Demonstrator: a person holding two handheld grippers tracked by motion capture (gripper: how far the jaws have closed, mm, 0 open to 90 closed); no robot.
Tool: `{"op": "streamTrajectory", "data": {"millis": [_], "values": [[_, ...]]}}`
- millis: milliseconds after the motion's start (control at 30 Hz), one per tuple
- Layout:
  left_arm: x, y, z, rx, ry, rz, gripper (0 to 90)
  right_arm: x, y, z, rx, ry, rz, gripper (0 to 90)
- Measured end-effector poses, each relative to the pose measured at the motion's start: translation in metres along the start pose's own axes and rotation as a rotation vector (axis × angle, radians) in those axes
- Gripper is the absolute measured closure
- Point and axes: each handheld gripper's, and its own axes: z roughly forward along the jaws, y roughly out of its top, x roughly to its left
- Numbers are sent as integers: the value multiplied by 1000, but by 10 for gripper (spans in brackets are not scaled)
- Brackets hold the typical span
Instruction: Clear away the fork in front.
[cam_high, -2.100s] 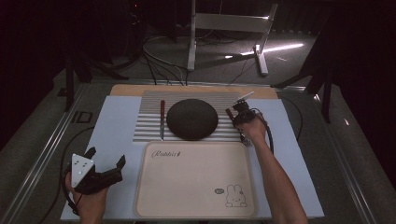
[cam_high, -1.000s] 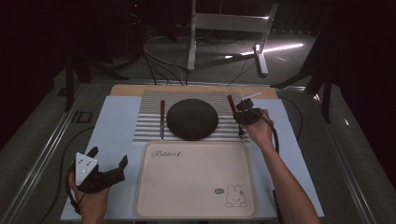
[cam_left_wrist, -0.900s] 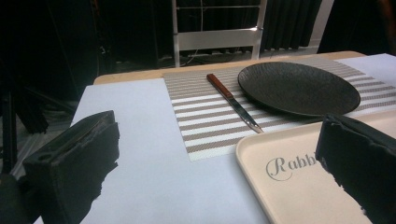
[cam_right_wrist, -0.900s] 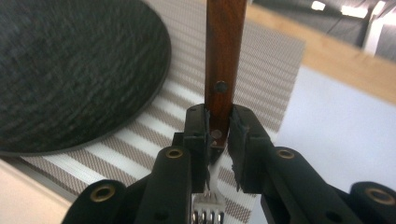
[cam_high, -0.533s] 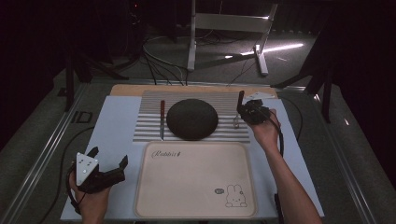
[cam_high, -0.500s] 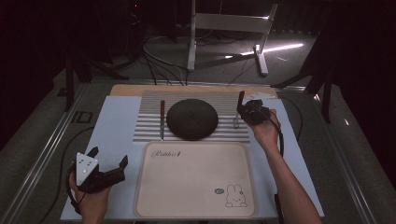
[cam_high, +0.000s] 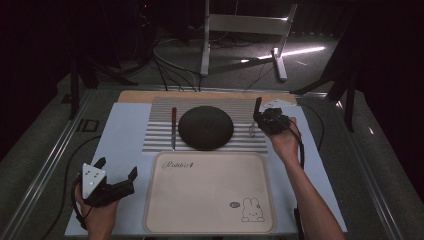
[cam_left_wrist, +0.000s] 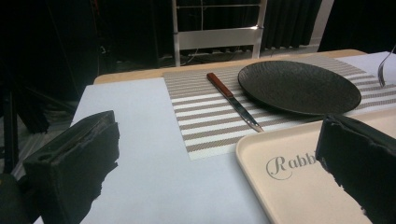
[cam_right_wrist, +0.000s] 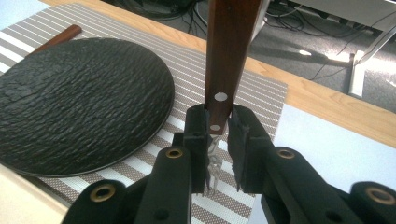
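My right gripper (cam_right_wrist: 218, 154) was clamped on the fork (cam_right_wrist: 227, 56) near the lower end of its wooden handle, tines hanging down just right of the dark plate (cam_high: 205, 127), above the striped mat (cam_high: 160, 135). With the long handle standing up, I judged it could pivot between the pads and swing, or slip and clatter onto the plate's rim. My left gripper (cam_high: 116, 176) sat idle with jaws apart, well left of the plate, beside the tray (cam_high: 210, 200); the knife (cam_high: 173, 127) lay left of the plate.
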Motion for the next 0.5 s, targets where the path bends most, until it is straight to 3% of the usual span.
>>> {"op": "streamTrajectory", "data": {"millis": [267,500], "values": [[-4,3,1,-8,-12,6,3,6,2,-15,-46,29,3,781],[-18,15,6,-22,-44,39,3,13,3,-27,-72,50,-14,781]]}}
